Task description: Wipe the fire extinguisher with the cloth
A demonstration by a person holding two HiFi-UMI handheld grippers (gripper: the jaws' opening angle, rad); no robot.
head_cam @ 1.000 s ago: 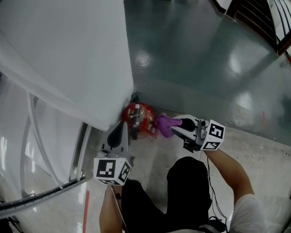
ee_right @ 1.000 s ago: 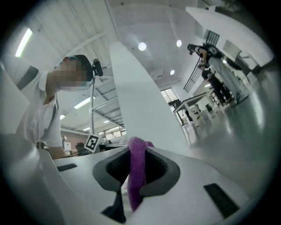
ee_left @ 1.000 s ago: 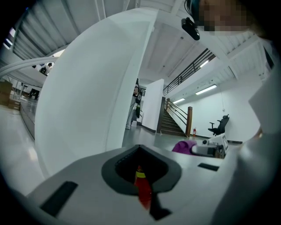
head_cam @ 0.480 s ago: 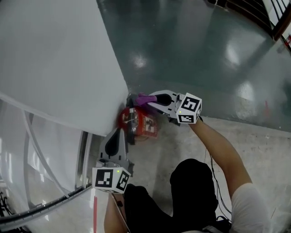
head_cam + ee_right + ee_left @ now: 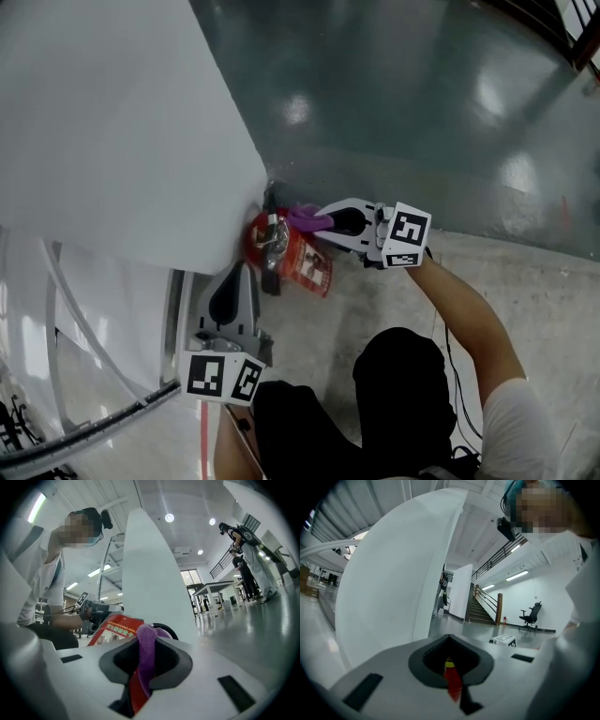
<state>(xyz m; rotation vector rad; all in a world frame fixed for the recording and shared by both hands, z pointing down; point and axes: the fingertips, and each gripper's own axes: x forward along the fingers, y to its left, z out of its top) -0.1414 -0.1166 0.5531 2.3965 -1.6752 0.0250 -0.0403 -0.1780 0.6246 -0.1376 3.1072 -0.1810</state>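
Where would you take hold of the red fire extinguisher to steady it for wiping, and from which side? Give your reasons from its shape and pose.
Grip the narrow valve head atop the fire extinguisher, coming from the open floor side, where the left gripper sits. The round body looks too wide for a gripper, and the white column blocks the other side.

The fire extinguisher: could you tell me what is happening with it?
A person works with a hand-held gripper in each hand. The right hand-held gripper is shut on a purple cloth at the top of the red fire extinguisher. The left hand-held gripper, jaws together, sits close at its other side.
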